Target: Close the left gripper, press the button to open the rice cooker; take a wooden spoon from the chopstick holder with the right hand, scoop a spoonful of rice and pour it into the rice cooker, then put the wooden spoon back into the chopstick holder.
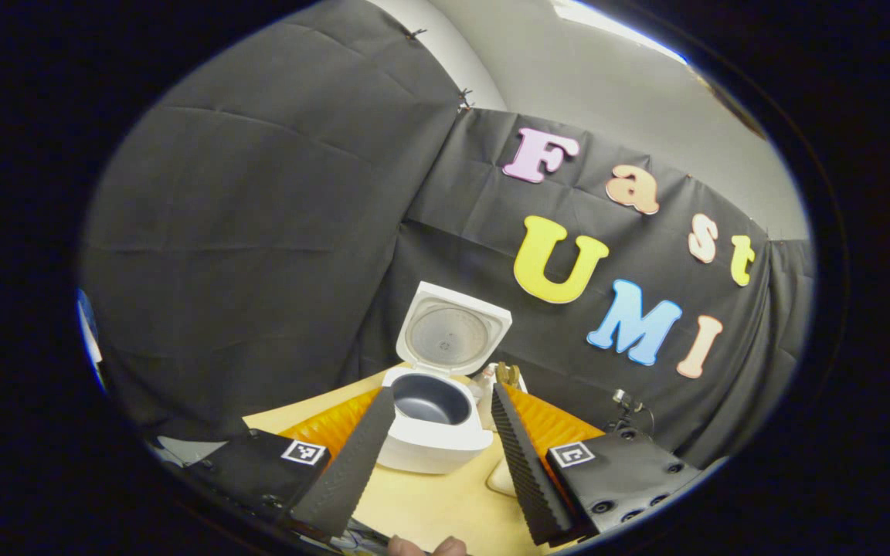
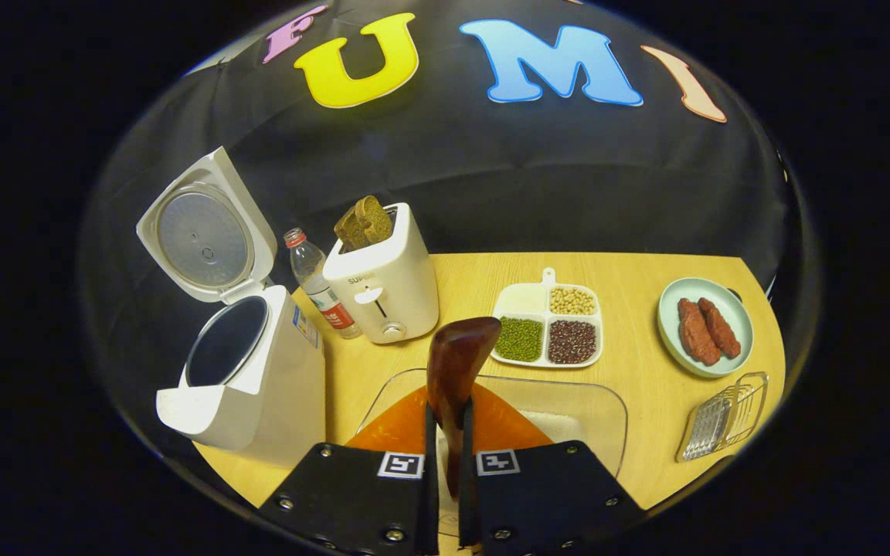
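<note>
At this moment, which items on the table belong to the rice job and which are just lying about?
In the job: rice cooker, lid up; wooden spoon, clamped in the right gripper; clear dish of rice.

Lying about: toaster with bread, water bottle, divided tray of beans, plate of sausages, wire rack.

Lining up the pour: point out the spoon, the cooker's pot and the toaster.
spoon (image 2: pixel 456 355): right gripper view, back of bowl.
pot (image 2: pixel 226 341): right gripper view, dark inside.
toaster (image 2: pixel 383 282): right gripper view, front face.
</note>
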